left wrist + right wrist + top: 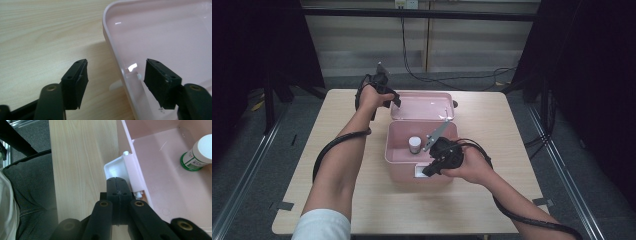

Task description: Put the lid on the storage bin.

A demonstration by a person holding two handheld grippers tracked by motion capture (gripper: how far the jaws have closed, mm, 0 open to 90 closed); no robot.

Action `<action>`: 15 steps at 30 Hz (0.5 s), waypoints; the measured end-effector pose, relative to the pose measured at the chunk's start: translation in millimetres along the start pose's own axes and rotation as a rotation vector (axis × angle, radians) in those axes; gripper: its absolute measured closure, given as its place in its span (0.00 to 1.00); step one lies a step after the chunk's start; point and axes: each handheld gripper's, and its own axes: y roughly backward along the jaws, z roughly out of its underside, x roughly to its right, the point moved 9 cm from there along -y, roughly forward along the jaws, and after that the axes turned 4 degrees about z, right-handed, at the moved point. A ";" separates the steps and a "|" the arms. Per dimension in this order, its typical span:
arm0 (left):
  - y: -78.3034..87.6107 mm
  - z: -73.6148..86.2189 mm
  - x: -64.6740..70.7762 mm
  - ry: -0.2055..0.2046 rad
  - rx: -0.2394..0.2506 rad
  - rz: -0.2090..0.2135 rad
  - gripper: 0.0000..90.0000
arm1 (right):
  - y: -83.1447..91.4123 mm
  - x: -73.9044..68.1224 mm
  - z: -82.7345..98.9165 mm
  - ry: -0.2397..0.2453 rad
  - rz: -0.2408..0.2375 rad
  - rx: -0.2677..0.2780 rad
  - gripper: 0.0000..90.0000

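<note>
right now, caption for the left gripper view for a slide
Left gripper open astride the rim of the pink lid on the wooden table.

Probably a recording lab: dark curtains (597,75), metal frame rails (422,14), and cables (447,77) surround the table (492,200).

The left claw (116,83) stands parted astride the rim of the pink lid (162,37): one jaw over the wooden counter (45,32), the other over the lid's glossy inside, neither touching it.

Dim room edges, bright tabletop, soft close-up focus, small glare.
</note>
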 end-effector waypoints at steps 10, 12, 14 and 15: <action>-6.3 -6.2 -1.6 0.031 -0.006 -0.007 0.55 | 0.3 1.1 0.8 -0.006 -0.011 0.007 1.00; -6.5 -7.4 -1.6 0.029 -0.005 -0.007 0.59 | 0.1 1.0 0.8 -0.005 -0.015 0.010 1.00; -6.0 -7.6 -2.7 0.038 -0.008 -0.017 0.61 | 0.2 0.9 0.8 -0.010 -0.014 0.007 1.00; -6.0 -8.0 -2.8 0.044 -0.006 -0.017 0.64 | 0.3 1.0 0.9 -0.007 -0.016 0.004 1.00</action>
